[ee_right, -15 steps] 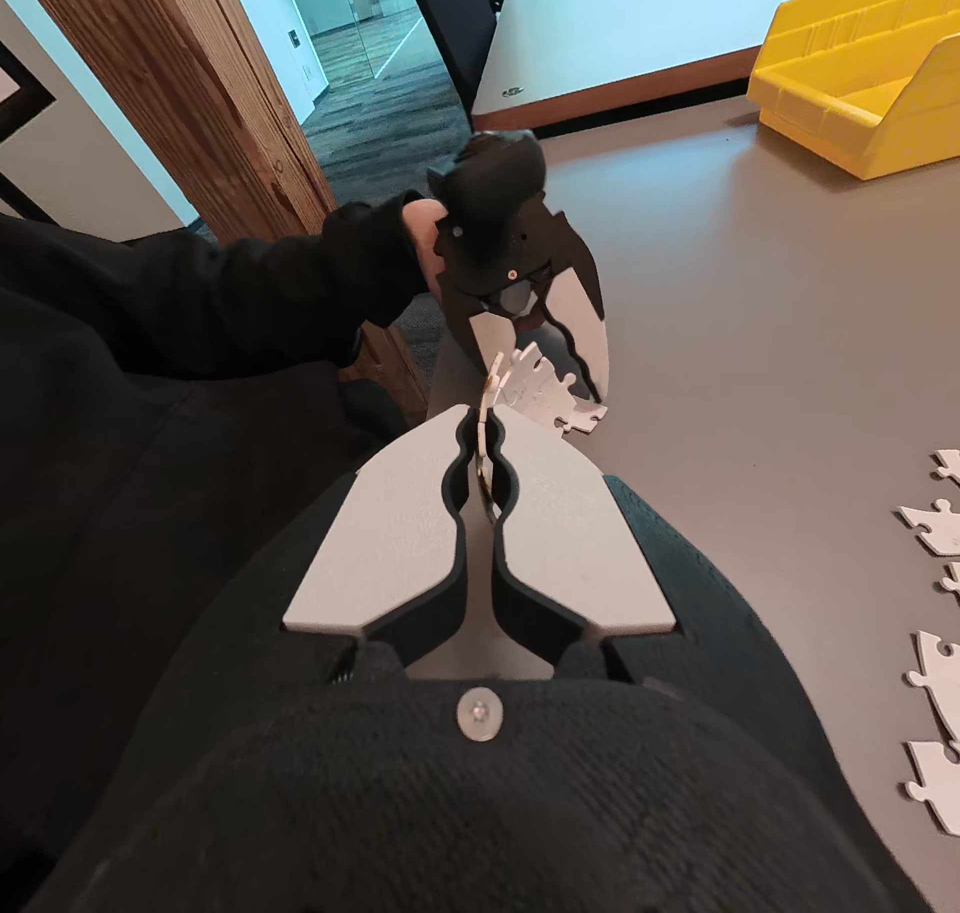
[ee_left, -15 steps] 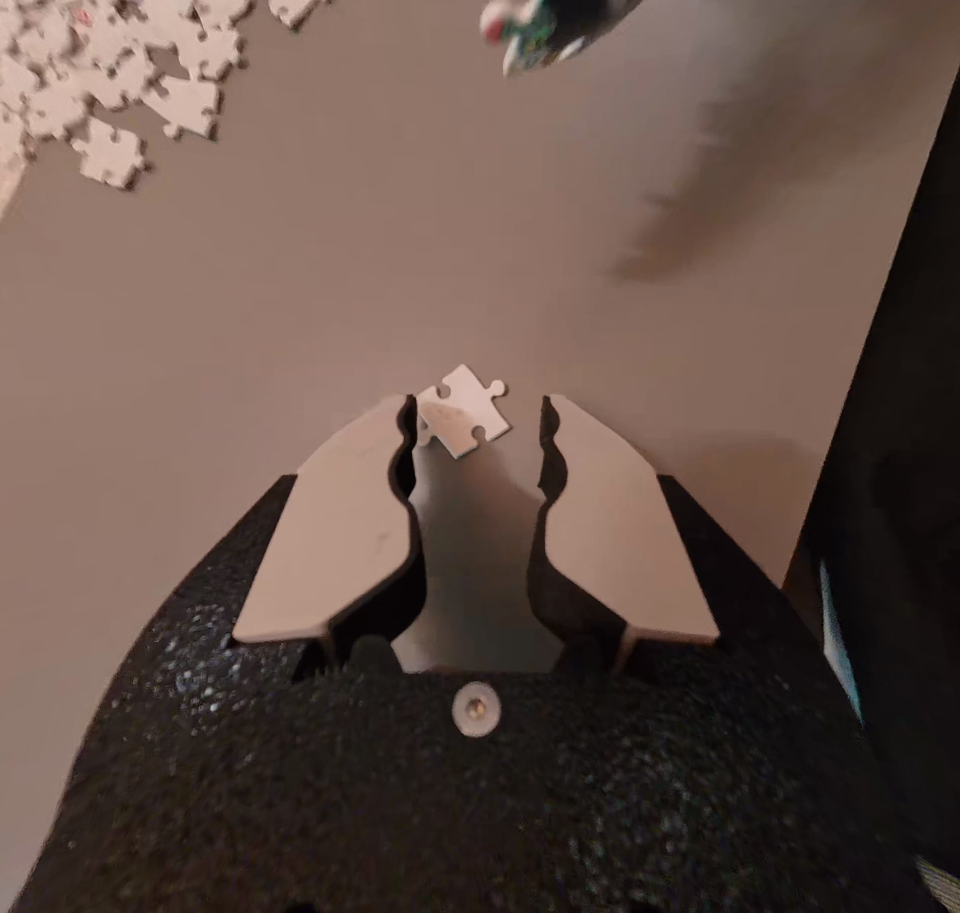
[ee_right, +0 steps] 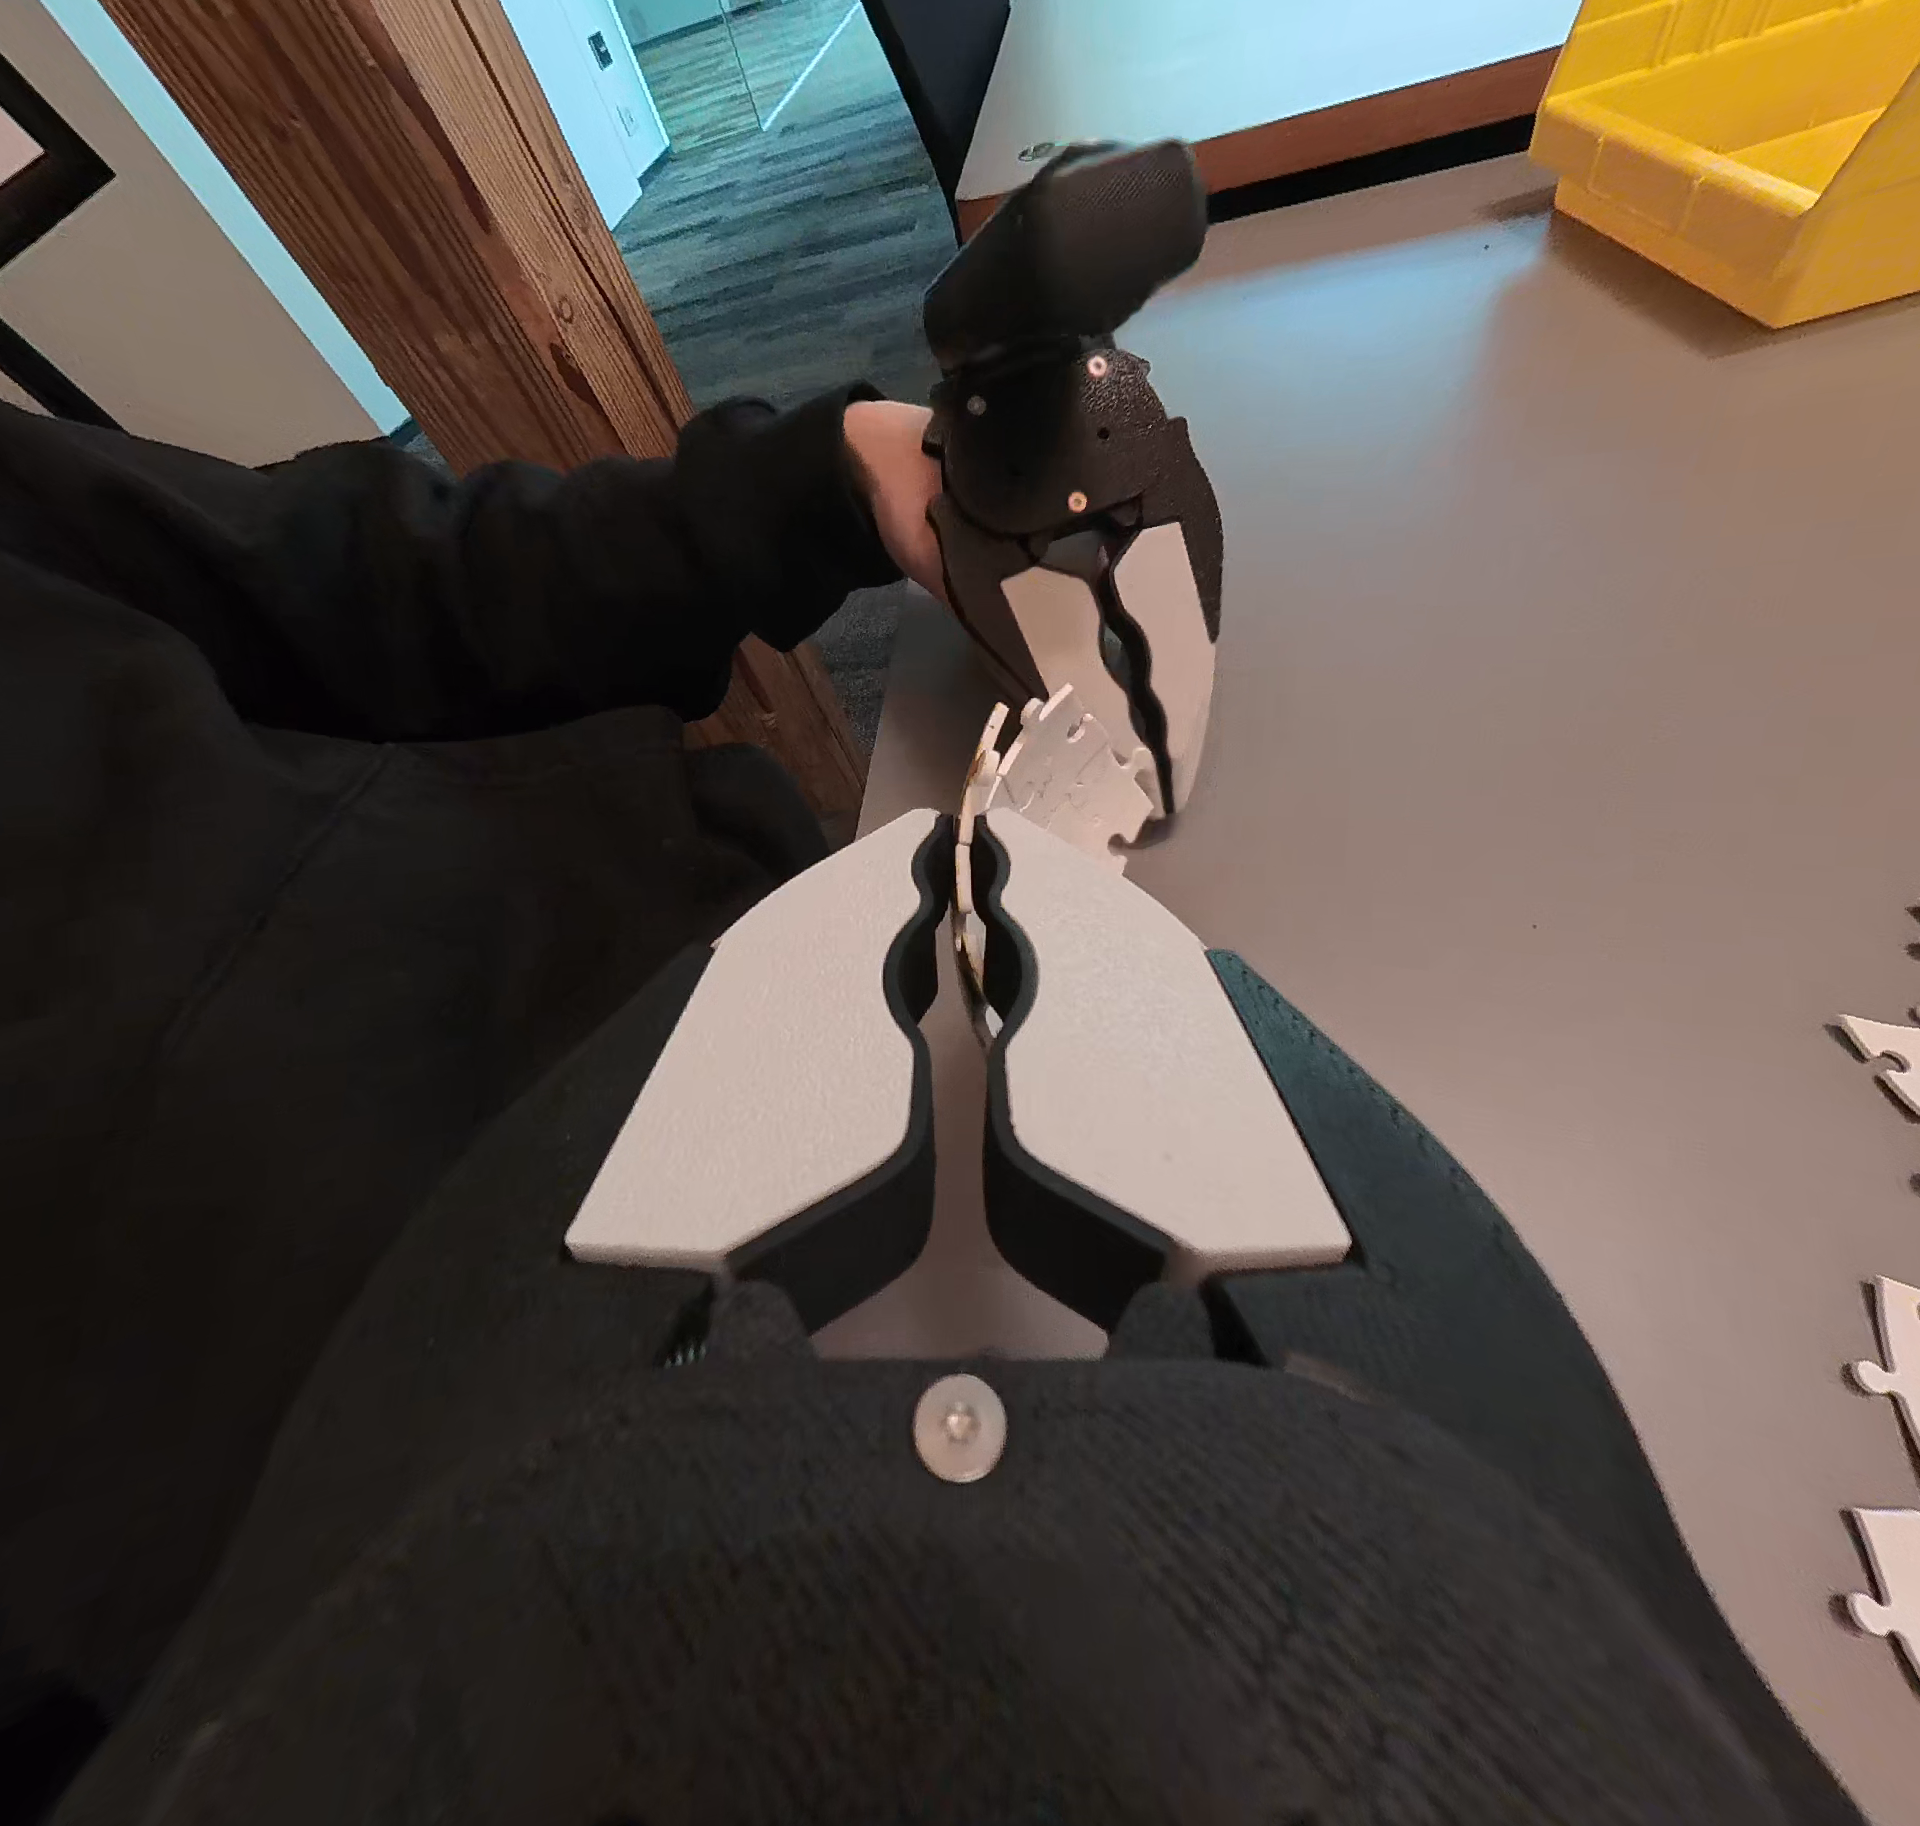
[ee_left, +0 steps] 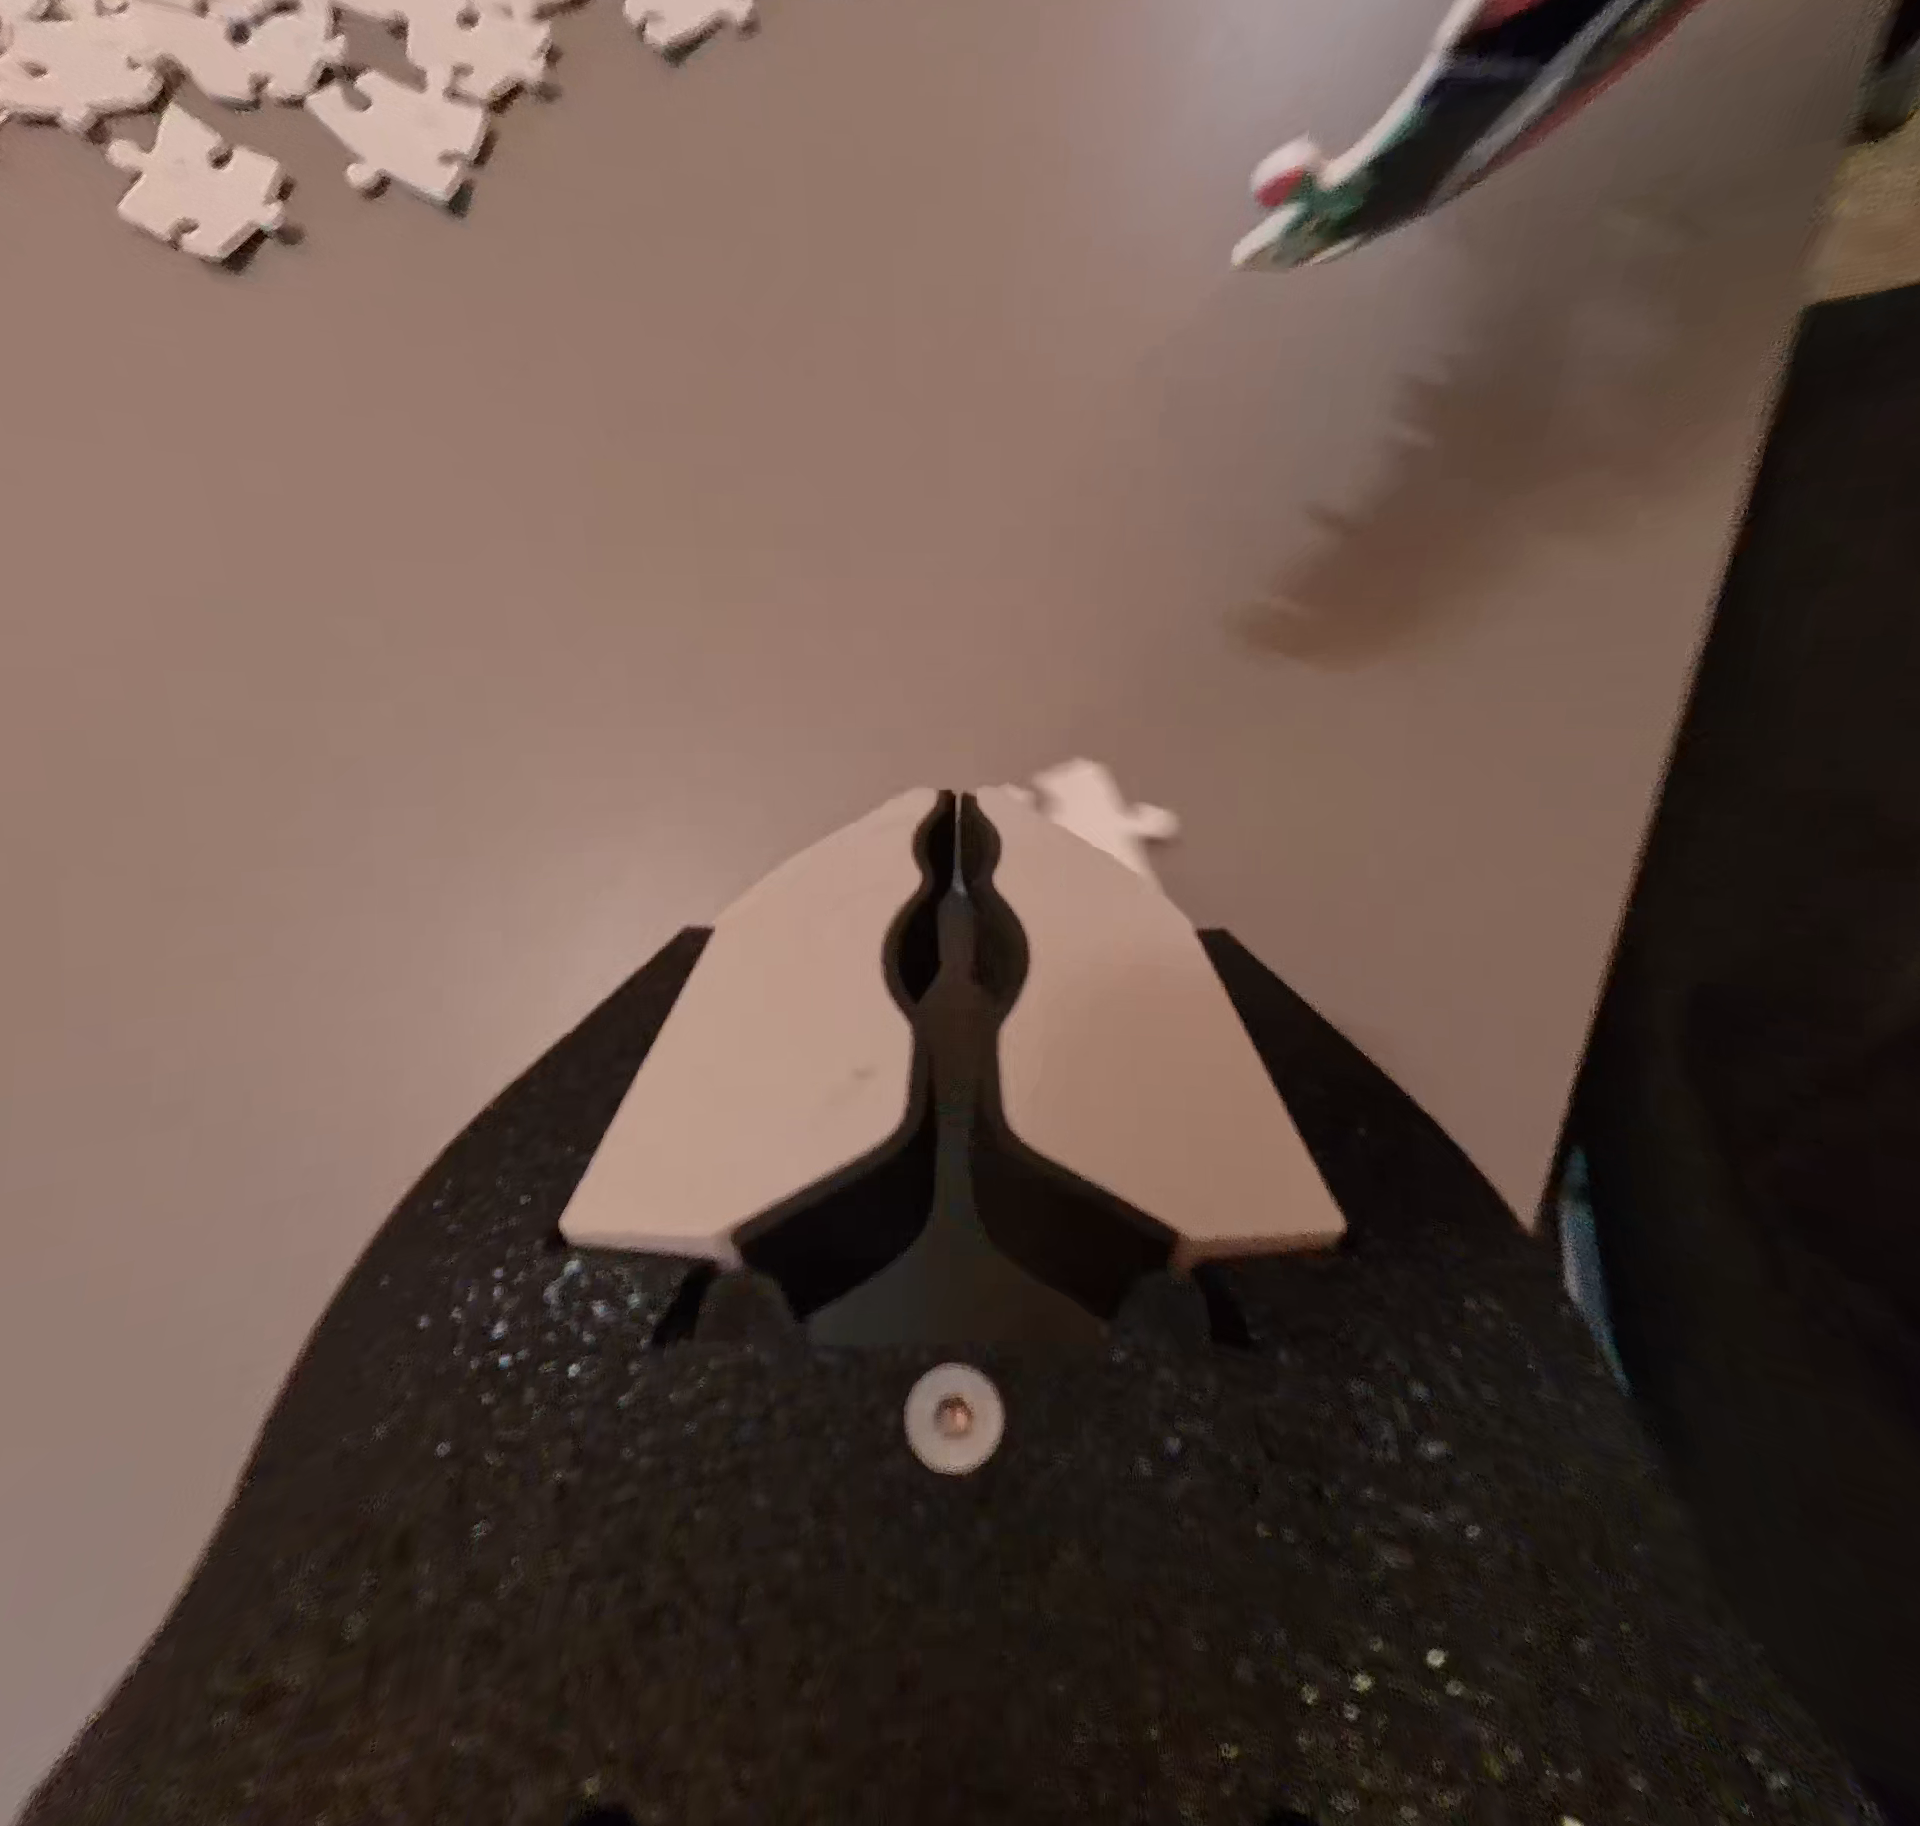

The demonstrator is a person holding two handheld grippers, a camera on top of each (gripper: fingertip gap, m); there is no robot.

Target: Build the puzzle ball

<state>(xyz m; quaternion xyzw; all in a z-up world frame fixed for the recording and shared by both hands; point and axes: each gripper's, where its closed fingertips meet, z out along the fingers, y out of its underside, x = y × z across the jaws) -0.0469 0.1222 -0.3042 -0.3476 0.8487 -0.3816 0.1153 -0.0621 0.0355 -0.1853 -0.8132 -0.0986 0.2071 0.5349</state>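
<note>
1. Left gripper (ee_left: pixel 956 797): fingers drawn together at the tips near frame centre, apparently pinching a white puzzle piece (ee_left: pixel 1103 802) that pokes out to the right; grip hard to confirm through blur.
2. Right gripper (ee_right: pixel 971 826): clamped narrow on the thin edge of a curved assembled puzzle section (ee_right: pixel 1070 774) at frame centre.
3. Same section, printed side out, at upper right of the left wrist view.
4. Loose white pieces (ee_left: pixel 312 41) heaped at upper left on the grey table (ee_left: pixel 727 488).
5. Yellow bin (ee_right: pixel 1745 124) at upper right.
</note>
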